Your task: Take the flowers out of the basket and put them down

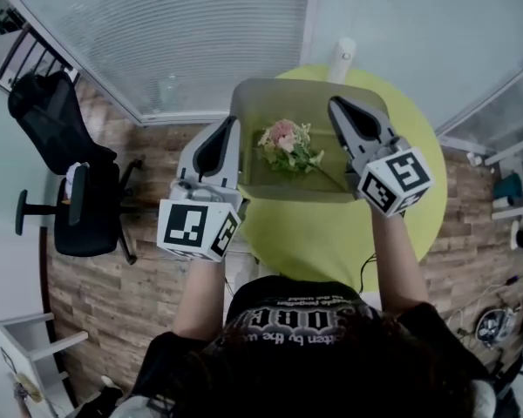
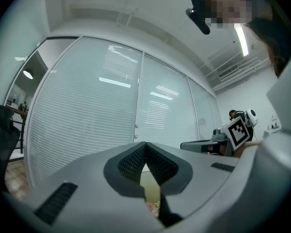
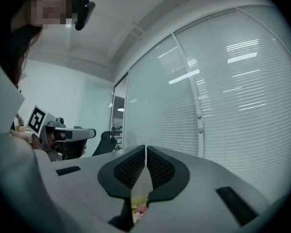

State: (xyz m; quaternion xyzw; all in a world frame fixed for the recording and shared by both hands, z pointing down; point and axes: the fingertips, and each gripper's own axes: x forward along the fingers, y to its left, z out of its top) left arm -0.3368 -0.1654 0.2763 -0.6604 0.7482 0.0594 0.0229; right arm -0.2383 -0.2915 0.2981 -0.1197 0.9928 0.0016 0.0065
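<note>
The left gripper [image 1: 229, 127] is clamped on the left wall of the basket [image 1: 296, 87], and the right gripper [image 1: 335, 104] on its right wall, with the jaws pressed nearly together. The flowers [image 1: 285, 144] are seen lying inside the basket, pink heads to its left. A green table [image 1: 331, 233] is seen beneath the basket.

Small bunch of pink flowers [image 1: 285, 144] with green leaves is lying flat inside the greyish rectangular basket [image 1: 260, 103], stem pointing toward its near right corner.
</note>
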